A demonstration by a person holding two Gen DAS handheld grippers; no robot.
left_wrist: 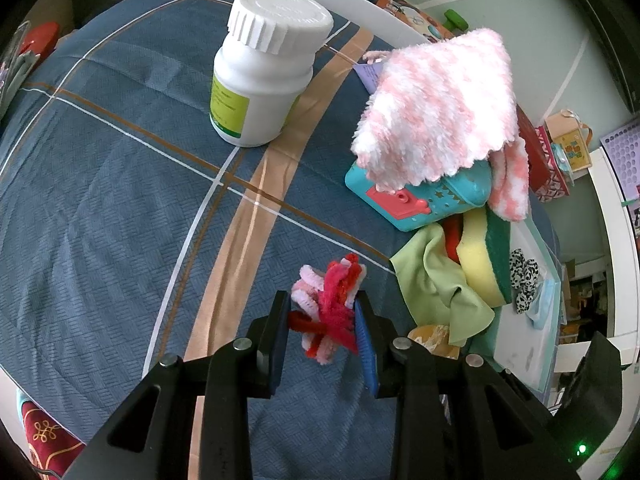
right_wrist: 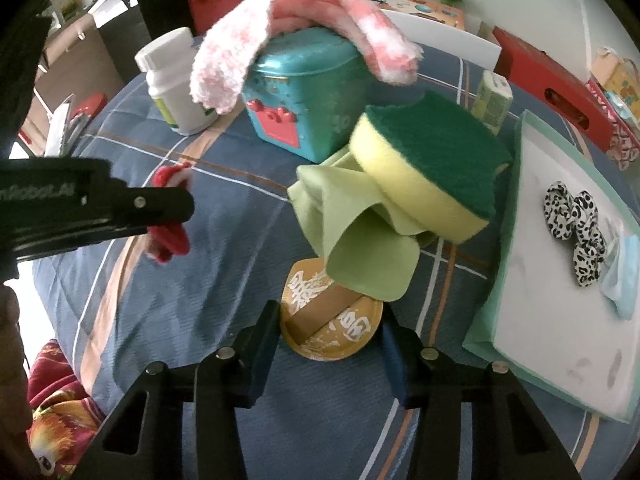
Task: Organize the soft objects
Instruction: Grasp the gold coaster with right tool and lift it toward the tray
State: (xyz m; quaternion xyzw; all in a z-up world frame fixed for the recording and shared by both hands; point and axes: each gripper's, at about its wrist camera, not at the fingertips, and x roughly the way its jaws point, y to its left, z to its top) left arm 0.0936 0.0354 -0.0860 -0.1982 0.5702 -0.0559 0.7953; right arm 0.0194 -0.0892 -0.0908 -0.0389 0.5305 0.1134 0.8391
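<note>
Left gripper (left_wrist: 323, 322) clamped a red-pink pipe-cleaner bundle (left_wrist: 330, 312) over the blue quilt (left_wrist: 100, 200). Right gripper (right_wrist: 328, 344) straddled a gold disc (right_wrist: 332, 328); whether the pads gripped it was unclear. Beyond: green cloth (right_wrist: 360, 240) under a sponge (right_wrist: 428, 168), teal box (right_wrist: 312, 92) draped with a fluffy pink cloth (right_wrist: 304, 20), white bottle (left_wrist: 264, 72). Only the right view showed the whole tray (right_wrist: 560, 320), holding a spotted scrunchie (right_wrist: 572, 220).

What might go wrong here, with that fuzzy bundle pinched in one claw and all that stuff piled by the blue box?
The pipe-cleaner bundle is pinched at its middle by the left gripper, so loose stems may slip out. The sponge leans on the green cloth, which hangs over the gold disc between the right gripper's jaws; lifting the disc could drag both down. The fluffy pink cloth merely drapes over the teal box.
</note>
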